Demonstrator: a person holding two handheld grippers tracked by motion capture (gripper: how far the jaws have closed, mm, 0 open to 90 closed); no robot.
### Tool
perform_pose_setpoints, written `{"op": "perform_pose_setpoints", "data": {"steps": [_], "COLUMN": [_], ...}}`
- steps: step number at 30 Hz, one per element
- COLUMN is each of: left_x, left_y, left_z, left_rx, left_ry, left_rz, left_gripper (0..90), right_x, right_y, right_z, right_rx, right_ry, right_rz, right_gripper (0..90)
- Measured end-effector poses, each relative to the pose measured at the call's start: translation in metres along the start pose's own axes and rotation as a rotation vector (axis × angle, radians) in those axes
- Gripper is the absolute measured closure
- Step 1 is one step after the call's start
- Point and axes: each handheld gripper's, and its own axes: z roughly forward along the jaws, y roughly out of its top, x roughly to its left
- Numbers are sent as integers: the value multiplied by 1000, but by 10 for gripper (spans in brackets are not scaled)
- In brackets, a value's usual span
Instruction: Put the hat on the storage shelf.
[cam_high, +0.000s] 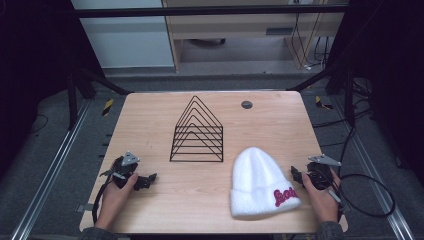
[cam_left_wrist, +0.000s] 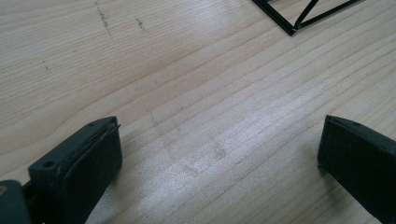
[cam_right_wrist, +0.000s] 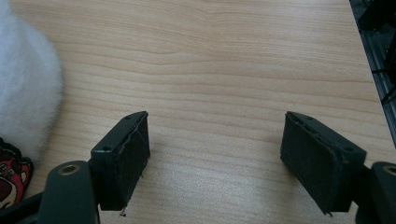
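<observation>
Wooden bench (cam_high: 165, 195), light grain, person seated at the near edge with a gripper in each hand.

Far left: left hand (cam_high: 116, 192) holds the left gripper (cam_high: 145, 181) low over the bench near its left edge, grey three-cornered plate on top, cable trailing down off the near side. In the left gripper view its two black fingers (cam_left_wrist: 84, 163) stand wide apart, released, with bare wood between them and nothing held. A corner of the wire rack (cam_left_wrist: 299, 18) shows at the top of that view, well apart from the fingers.

Centre: black wire rack (cam_high: 197, 131), a row of nested triangular frames on a rectangular base, standing upright on the bench. Behind it and to the right, a small dark round disc (cam_high: 246, 104) set in the bench top near the far edge.

Right of centre: white fluffy beanie (cam_high: 260, 181) lying flat near the front edge, crown pointing away from the person, red lettering on the folded cuff. It lies just right of the rack, not touching it.

Far right: right hand (cam_high: 320, 197) holds the right gripper (cam_high: 296, 175) just beside the beanie's cuff. In the right gripper view the fingers (cam_right_wrist: 123, 156) are spread apart, released, bare wood between them; the beanie's white fur (cam_right_wrist: 25, 88) sits at the left edge, clear of the fingers.
</observation>
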Motion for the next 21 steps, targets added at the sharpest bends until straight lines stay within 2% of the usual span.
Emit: {"op": "perform_pose_setpoints", "data": {"steps": [11, 12, 14, 15, 21], "left_x": [0, 0, 0, 0, 0], "left_y": [0, 0, 0, 0, 0], "left_z": [0, 0, 0, 0, 0], "left_rx": [-2, -3, -2, -2, -2], "left_ry": [0, -1, 0, 0, 0], "left_rz": [-3, -3, -3, -3, -3], "left_gripper": [0, 0, 0, 0, 0], "right_x": [3, 3, 5, 7, 24], "right_y": [2, 7, 10, 16, 45], "right_z": [1, -1, -2, -5, -16], "right_rx": [16, 41, 41, 36, 56], "right_ry": [11, 38, 39, 41, 94], "right_rz": [1, -12, -21, -44, -119], "right_gripper": [197, 198, 199, 207, 249]}}
